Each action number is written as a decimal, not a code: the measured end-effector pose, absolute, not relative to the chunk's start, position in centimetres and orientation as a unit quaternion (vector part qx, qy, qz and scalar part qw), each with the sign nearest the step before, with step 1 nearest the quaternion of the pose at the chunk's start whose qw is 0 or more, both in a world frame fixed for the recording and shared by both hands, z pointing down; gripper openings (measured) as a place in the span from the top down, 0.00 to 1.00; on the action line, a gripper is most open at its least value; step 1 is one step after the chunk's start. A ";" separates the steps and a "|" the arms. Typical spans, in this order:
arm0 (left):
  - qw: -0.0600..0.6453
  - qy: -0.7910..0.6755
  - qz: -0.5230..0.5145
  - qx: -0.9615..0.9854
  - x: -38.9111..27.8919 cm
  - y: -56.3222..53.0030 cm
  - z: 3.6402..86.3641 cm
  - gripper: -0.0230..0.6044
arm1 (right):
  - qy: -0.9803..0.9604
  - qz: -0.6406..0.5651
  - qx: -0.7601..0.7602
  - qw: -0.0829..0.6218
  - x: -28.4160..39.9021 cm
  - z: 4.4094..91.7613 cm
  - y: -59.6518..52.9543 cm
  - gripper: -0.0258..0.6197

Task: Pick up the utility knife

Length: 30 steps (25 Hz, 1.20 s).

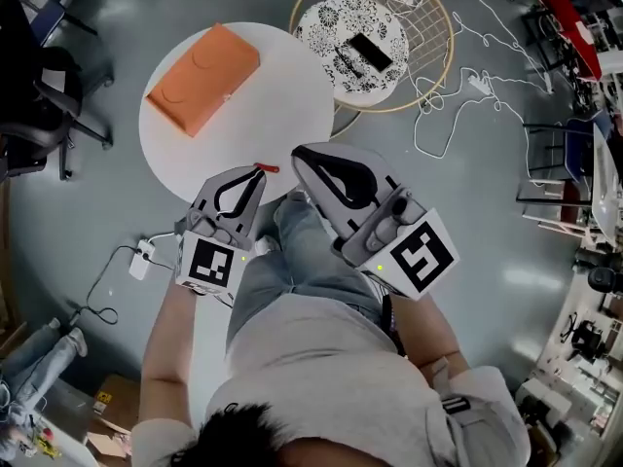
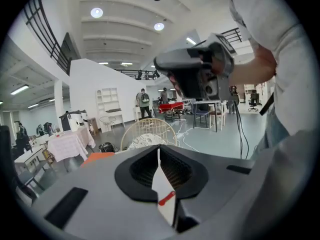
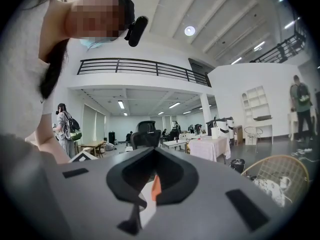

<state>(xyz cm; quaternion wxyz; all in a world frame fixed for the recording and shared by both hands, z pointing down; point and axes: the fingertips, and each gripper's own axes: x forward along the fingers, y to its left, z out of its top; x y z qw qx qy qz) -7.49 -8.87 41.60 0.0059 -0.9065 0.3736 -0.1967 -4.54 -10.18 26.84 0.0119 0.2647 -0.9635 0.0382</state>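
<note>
The utility knife (image 1: pixel 265 168), small and red, lies on the round white table (image 1: pixel 292 95) close to its near edge. My left gripper (image 1: pixel 255 175) is held above that edge with its tips just short of the knife, shut and holding nothing. In the left gripper view the knife (image 2: pixel 167 198) shows as a red streak on white through the narrow slit between the jaws (image 2: pixel 159 150). My right gripper (image 1: pixel 300 154) hovers beside it to the right, also shut and holding nothing (image 3: pixel 152 151).
An orange box (image 1: pixel 204 78) lies on the table's far left. Beyond stands a wire-rimmed round stool (image 1: pixel 352 42) with a patterned top and a black object. White cables (image 1: pixel 458 86) trail over the floor at right. A power strip (image 1: pixel 143 258) sits at left.
</note>
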 end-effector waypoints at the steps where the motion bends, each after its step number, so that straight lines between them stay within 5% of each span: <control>1: 0.005 0.362 -0.213 -0.907 -7.2 -9.1 42.9 0.94 | -0.963 0.043 0.264 0.013 -4.4 27.1 -10.6 0.95; 30: 0.004 0.079 -0.501 -0.862 -5.9 -10.2 62.3 0.82 | -0.951 0.113 0.288 0.020 -0.8 32.3 -15.3 0.95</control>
